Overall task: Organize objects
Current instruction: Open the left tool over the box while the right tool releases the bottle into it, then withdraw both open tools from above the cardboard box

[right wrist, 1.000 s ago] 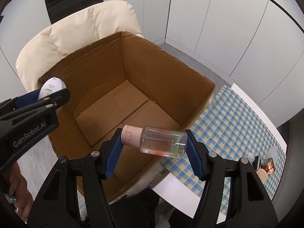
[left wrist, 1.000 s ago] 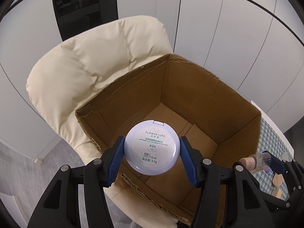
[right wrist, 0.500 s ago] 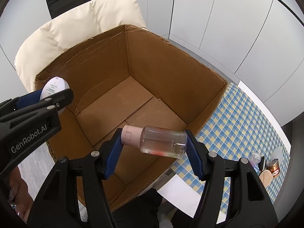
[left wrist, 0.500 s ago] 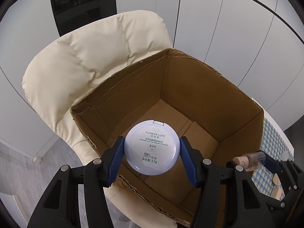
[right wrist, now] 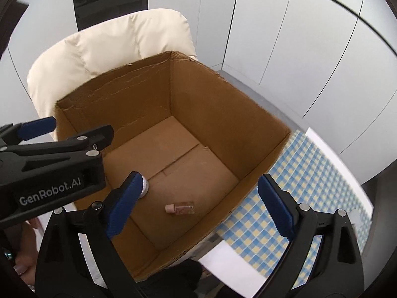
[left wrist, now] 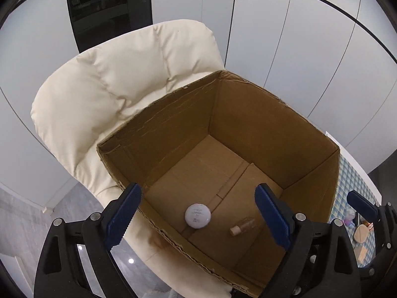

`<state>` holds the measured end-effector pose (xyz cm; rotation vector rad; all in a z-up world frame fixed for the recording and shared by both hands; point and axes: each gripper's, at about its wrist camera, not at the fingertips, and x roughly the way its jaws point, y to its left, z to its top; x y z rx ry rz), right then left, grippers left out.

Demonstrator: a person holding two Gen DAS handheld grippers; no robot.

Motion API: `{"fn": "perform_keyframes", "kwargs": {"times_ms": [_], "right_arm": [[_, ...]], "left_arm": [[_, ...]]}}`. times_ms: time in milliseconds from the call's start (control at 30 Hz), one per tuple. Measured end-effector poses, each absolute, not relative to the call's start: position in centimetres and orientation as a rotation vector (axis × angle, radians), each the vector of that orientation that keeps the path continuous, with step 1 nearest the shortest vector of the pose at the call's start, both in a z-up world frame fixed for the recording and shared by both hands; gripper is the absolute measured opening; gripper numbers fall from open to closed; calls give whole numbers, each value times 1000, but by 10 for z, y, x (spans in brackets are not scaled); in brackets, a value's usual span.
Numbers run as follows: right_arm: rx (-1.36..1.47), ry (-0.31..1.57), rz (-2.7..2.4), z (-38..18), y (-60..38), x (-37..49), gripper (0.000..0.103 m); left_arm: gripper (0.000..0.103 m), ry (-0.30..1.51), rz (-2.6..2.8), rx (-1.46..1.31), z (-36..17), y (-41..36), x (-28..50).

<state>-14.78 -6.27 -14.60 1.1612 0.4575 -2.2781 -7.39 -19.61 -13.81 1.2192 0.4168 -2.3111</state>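
Note:
An open cardboard box [left wrist: 248, 114] [right wrist: 223, 104] stands on a cream padded chair. On its floor lie a round white compact [left wrist: 197, 215] [right wrist: 144, 188] and, to its right, a small clear bottle with a pink cap [left wrist: 242, 226] [right wrist: 180, 208] on its side. My left gripper [left wrist: 198, 213] hangs above the box's near edge, its jaws opening wide with nothing between them. My right gripper [right wrist: 199, 204] hangs above the box's near right side, its jaws also opening and empty. In the right wrist view the left gripper's black body reaches in from the left.
The cream chair [left wrist: 111, 92] backs the box on the left. A blue and yellow checked tablecloth [right wrist: 310, 181] lies to the right of the box, with small cosmetic items [left wrist: 359, 231] on it. White cabinet panels stand behind. A person's hand [right wrist: 22, 258] shows at lower left.
Both grippers have opened. The white compact has dropped from the left gripper and the bottle from the right one; both now lie on the box floor.

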Motion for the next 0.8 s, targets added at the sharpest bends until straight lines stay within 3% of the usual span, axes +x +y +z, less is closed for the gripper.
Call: {"fn": "perform_keyframes", "kwargs": {"times_ms": [800], "right_arm": [[1207, 383, -2264, -144, -54, -148, 96]], "left_arm": [[93, 416, -2303, 1202, -136, -196, -70]]}}
